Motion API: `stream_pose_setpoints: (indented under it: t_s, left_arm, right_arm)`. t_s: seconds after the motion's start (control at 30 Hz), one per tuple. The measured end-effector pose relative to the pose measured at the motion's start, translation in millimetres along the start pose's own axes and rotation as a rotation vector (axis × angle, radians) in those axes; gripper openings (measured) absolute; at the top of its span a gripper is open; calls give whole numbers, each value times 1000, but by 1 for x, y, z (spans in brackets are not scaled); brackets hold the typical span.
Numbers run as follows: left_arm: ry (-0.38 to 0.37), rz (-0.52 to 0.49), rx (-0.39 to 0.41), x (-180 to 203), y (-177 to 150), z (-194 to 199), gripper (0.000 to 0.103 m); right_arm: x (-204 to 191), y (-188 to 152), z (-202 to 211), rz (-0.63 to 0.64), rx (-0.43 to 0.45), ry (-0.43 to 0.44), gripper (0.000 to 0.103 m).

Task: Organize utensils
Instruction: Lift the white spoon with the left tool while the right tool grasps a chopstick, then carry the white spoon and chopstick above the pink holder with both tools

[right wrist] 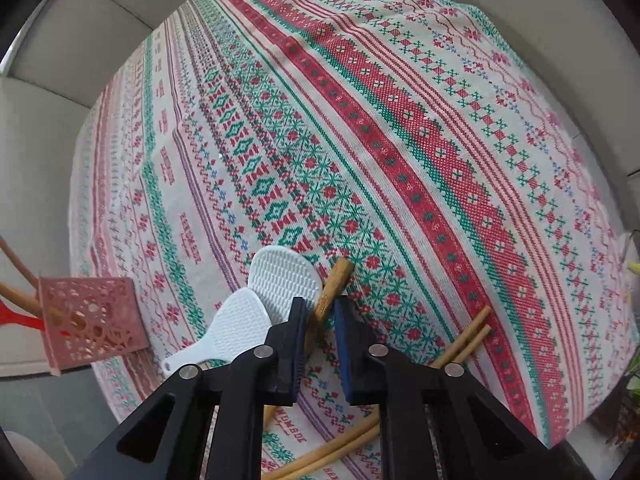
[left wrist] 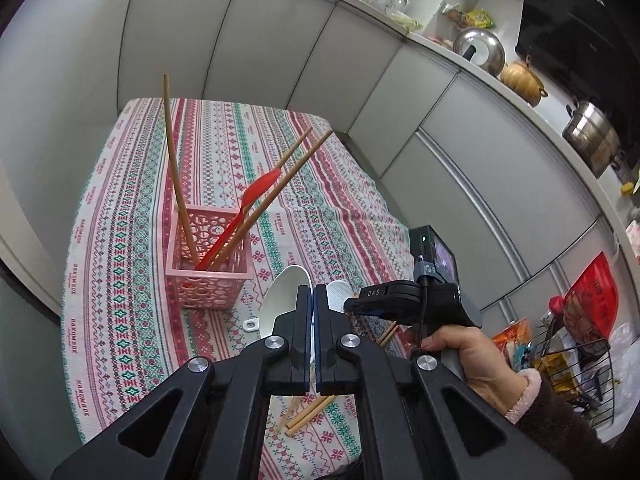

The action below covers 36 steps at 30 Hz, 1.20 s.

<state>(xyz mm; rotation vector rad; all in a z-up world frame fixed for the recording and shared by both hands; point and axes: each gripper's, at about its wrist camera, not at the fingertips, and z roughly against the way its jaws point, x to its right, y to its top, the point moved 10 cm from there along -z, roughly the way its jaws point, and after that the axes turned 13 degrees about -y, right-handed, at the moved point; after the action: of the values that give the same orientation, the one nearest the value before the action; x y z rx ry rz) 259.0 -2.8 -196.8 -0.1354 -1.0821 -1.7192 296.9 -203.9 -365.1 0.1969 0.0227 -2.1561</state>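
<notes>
A pink perforated basket (left wrist: 208, 268) stands on the patterned tablecloth (left wrist: 224, 152). It holds three wooden chopsticks (left wrist: 176, 168) and a red spoon (left wrist: 256, 196). My left gripper (left wrist: 313, 292) is shut and empty, just in front of two white rice paddles (left wrist: 286, 292). In the right wrist view both paddles (right wrist: 280, 280) lie left of my right gripper (right wrist: 320, 306). Its jaws stand slightly apart around a wooden handle (right wrist: 338, 276), with cloth showing between the handle and the right pad. Loose chopsticks (right wrist: 464, 336) lie to the right. The basket (right wrist: 92, 320) sits at the far left.
A hand (left wrist: 472, 356) in a dark sleeve carries the right gripper. More chopsticks (left wrist: 308, 412) lie near the table's front edge. White cabinet fronts (left wrist: 280, 40) surround the table. Pots (left wrist: 592, 136) and a lid stand on the counter; a wire rack (left wrist: 576, 364) sits at right.
</notes>
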Motion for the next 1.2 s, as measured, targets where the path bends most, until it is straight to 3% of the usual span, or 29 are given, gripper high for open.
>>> stream_pose_setpoints:
  t_s: [0.17,0.37,0.63,0.83,0.93,1.03,1.2]
  left_arm:
    - [-13,29,35,-5,8,10,0]
    - [-31,43,110,-6,27,33,0]
    - [-118,79,300,-3,64,69,0]
    - [-208,59,486,-1,98,85,0]
    - [-199,54,543,-12,113,84,0]
    - [-189,57,562,-25,124,72,0]
    - [-125,13,524,-45,133,35,0]
  right_arm:
    - [-7,3,5,-4,-12,108,10]
    - [-28,-2,52,99,86,173,9]
    - [-41,-16,146,226,305,273,7]
    - [-35,-31,195,269,391,343,7]
    - [-35,-32,211,278,424,371,7]
    - [-36,-32,222,286,454,384,7]
    - [-36,-31,230,292,468,400,7]
